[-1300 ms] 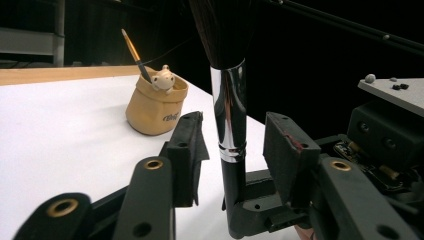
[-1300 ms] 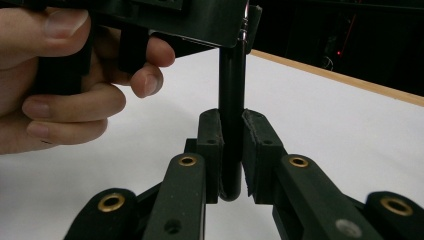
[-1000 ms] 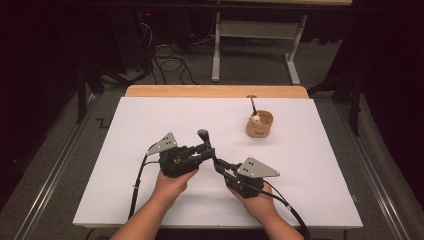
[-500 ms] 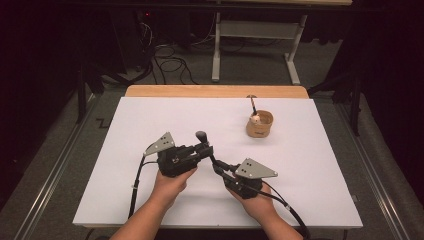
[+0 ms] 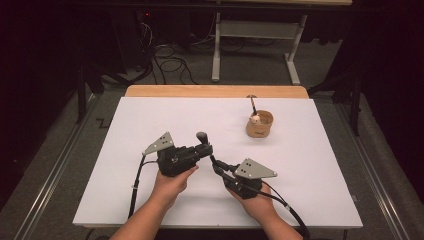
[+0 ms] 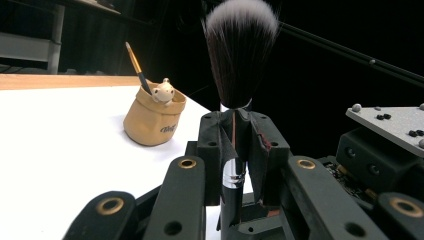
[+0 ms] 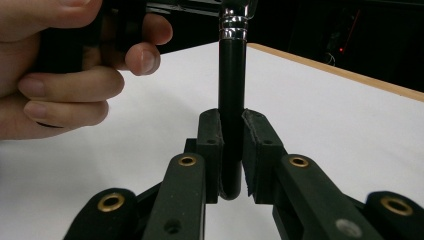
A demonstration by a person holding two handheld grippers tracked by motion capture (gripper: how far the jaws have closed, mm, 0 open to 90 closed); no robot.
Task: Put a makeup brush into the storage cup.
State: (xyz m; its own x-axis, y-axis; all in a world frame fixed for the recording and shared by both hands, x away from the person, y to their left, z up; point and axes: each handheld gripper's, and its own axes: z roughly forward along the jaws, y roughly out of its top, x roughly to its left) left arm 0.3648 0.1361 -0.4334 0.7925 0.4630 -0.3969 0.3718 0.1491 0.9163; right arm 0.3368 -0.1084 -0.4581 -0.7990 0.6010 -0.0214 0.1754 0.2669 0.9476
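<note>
Both tools clamp one upright makeup brush point(image 6: 235, 65) near the surface's point(image 5: 150, 120) middle, the left tool point(image 6: 234, 135), jaws just closing, under the bristles and the right tool point(image 7: 232, 150) at its handle end.

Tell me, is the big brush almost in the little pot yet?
Not yet. One thin brush already stands in the pot. The big brush is pinched upright by both the left gripper and the right gripper, well short of the pot. Carrying it over and dropping it in remain.
</note>
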